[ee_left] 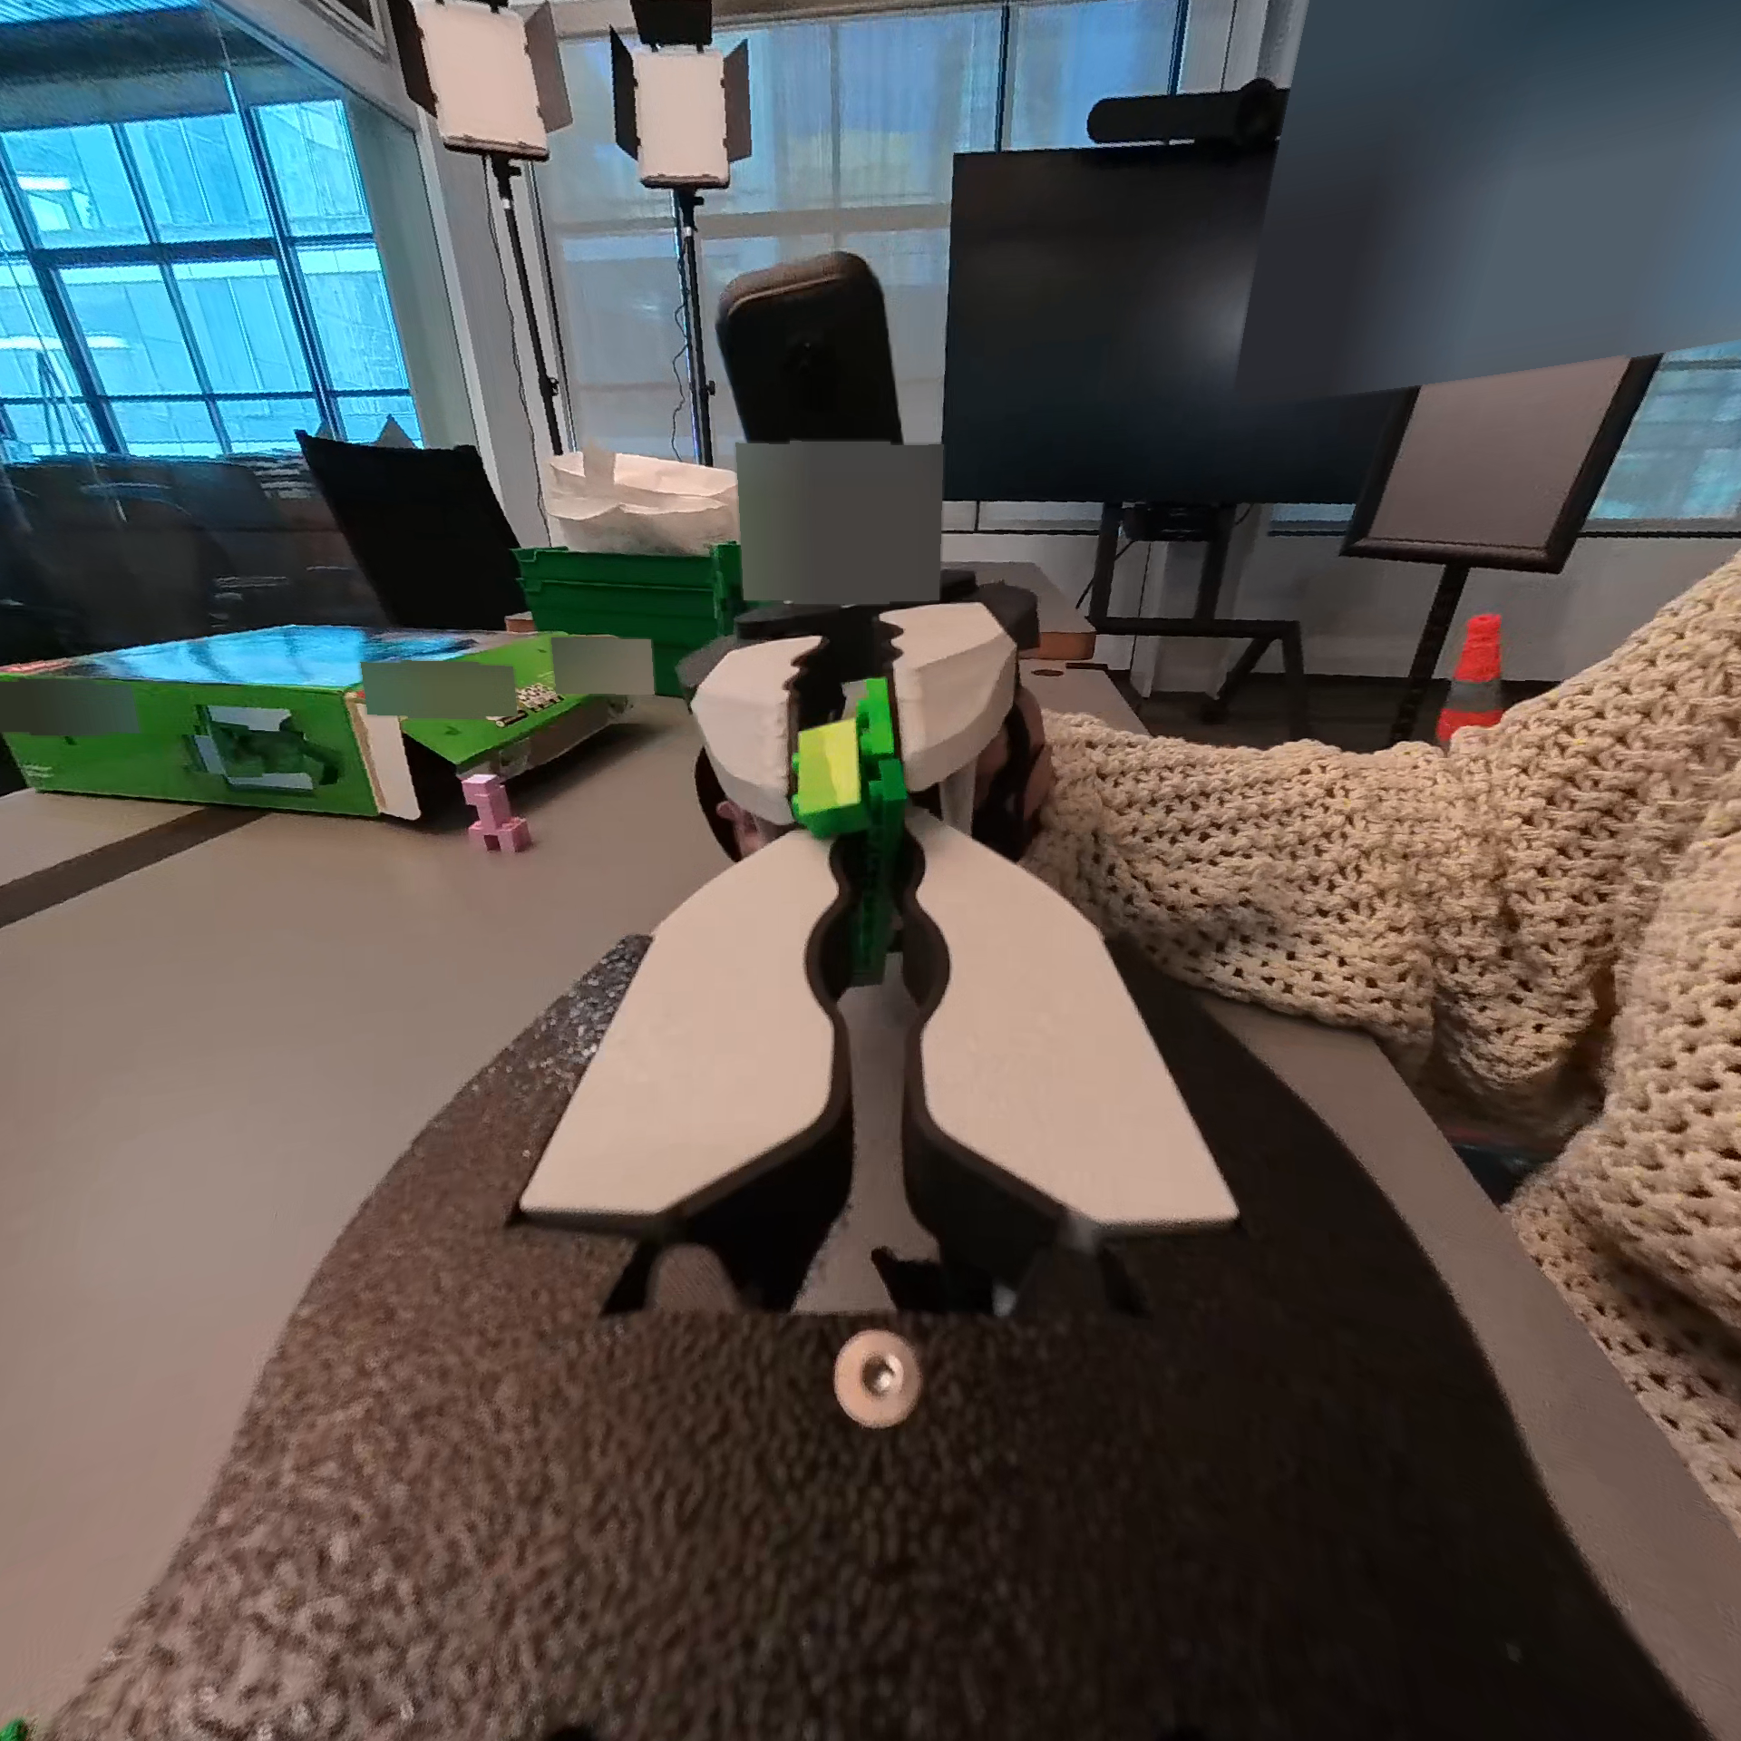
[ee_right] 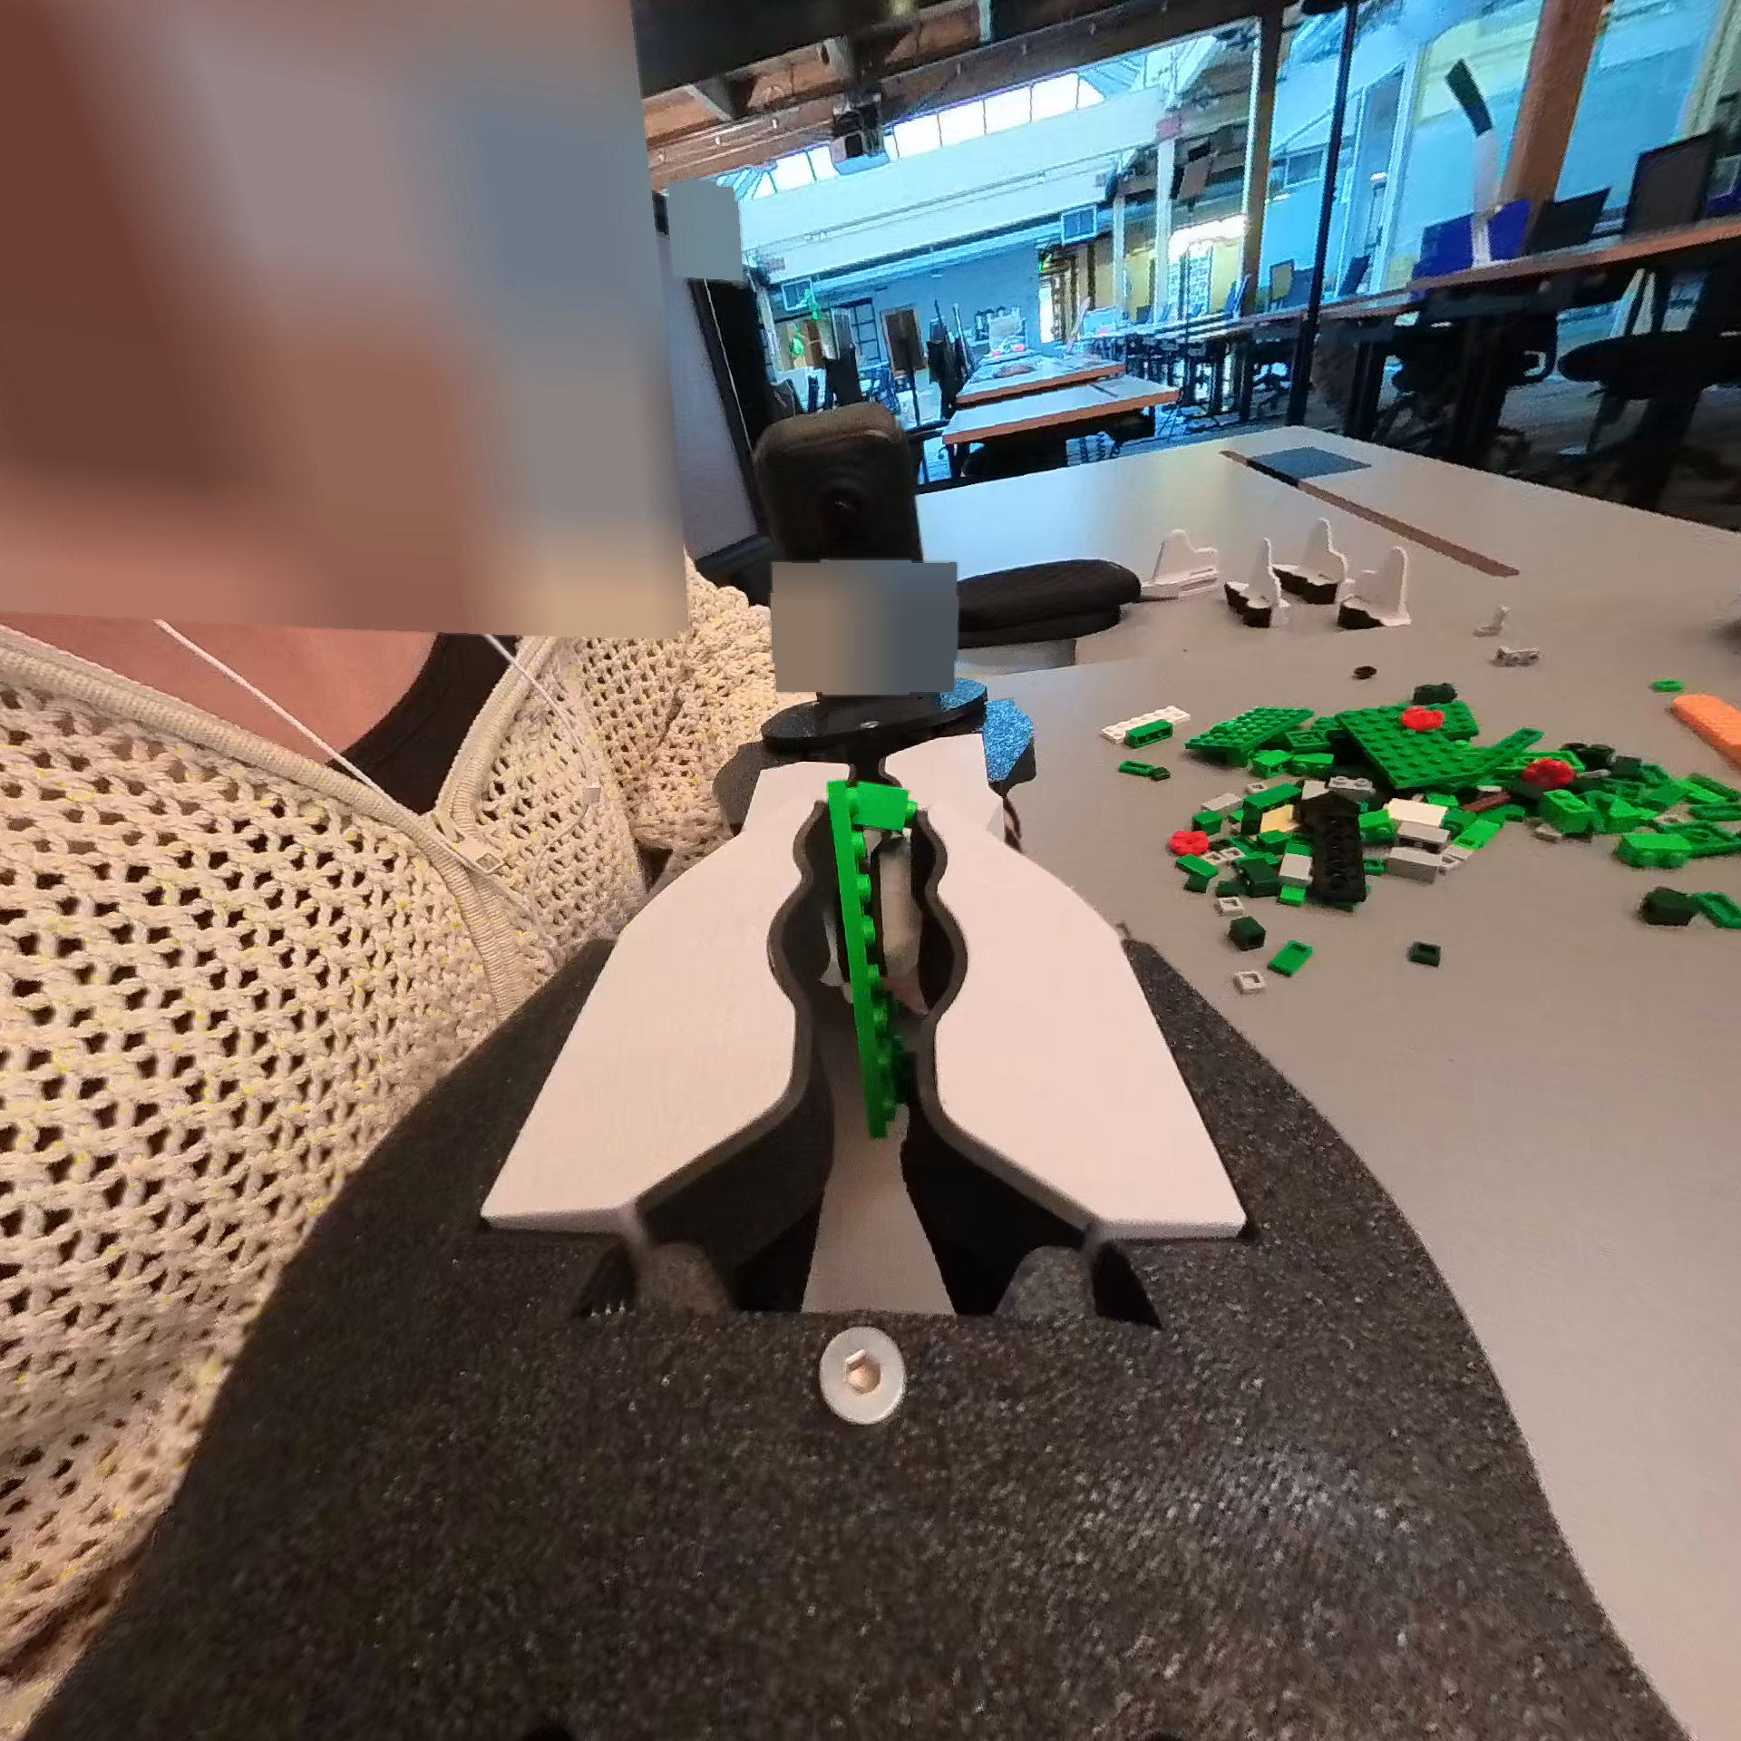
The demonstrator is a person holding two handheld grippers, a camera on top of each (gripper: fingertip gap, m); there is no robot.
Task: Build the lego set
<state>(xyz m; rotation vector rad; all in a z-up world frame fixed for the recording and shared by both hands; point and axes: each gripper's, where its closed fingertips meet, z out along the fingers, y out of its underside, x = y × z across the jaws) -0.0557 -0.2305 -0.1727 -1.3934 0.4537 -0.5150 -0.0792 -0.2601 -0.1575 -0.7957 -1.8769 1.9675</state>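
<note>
A long green lego plate [ee_right: 862, 951] is held edge-on in the air between my two grippers, which face each other tip to tip. My left gripper [ee_left: 869, 853] is shut on the plate [ee_left: 871, 928]. My right gripper [ee_right: 867, 829] is shut on its other end. In the left wrist view the right gripper [ee_left: 848, 725] shows beyond my fingertips, with a lime-green brick [ee_left: 829, 765] stuck on the plate's side at its tips. In the right wrist view the left gripper [ee_right: 881, 754] is mostly hidden behind the plate.
A pile of loose green, grey and red bricks [ee_right: 1413, 810] lies on the grey table [ee_right: 1413, 1130] to the right, with white stands [ee_right: 1319, 584] behind. A green lego box [ee_left: 235, 725], a pink figure [ee_left: 495, 812] and green bins [ee_left: 622, 593] are at the left. A person's knitted sleeve [ee_left: 1319, 848] is close. Left and right tips are no more than a few centimetres apart.
</note>
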